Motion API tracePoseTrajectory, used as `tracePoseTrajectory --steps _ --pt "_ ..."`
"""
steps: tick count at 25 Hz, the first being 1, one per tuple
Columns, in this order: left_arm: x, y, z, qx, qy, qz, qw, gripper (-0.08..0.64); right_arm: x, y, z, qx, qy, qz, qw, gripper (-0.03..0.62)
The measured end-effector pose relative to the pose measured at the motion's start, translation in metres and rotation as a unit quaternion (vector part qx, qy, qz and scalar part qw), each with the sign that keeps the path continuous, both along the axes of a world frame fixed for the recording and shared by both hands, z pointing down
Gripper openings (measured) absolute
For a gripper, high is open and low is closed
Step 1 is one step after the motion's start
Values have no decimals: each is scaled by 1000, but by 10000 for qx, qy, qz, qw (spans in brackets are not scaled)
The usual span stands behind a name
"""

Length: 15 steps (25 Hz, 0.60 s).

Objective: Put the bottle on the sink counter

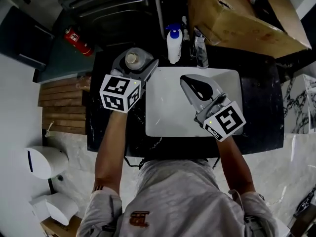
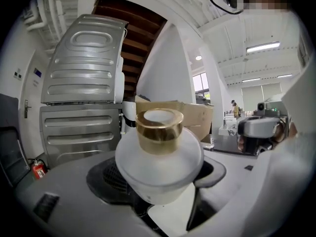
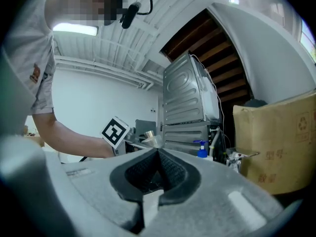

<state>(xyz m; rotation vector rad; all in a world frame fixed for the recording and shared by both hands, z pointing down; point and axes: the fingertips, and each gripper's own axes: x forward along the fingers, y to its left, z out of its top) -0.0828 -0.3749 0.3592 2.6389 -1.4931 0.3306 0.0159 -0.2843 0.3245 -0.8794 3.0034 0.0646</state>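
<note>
No word is legible. The cardboard box (image 3: 276, 147) carries a recycling symbol at 2 o'clock and faint, illegible characters at 6 o'clock. The cubes on the left gripper (image 1: 133, 58) and right gripper (image 1: 186, 80) carry black-and-white square codes.

Hidden / cut off
Bottle (image 2: 159, 157) base sunk out of sight between left gripper (image 2: 158, 177) jaws, both views. Box (image 1: 237, 23) clipped by head view's top edge; its print too blurred to read in right gripper view.

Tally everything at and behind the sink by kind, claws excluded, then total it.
gold-capped bottle: 1
blue-pump bottle: 1
faucet: 1
cardboard box: 1
fire extinguisher: 1
Total: 5
</note>
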Motion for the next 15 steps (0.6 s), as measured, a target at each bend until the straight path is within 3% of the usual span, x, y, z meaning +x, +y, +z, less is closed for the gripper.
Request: tracePoseTrajectory --steps 15 --pt "14 -76 102 -933 -579 472 9928 330 9 -15 26 -324 147 279 9990 0"
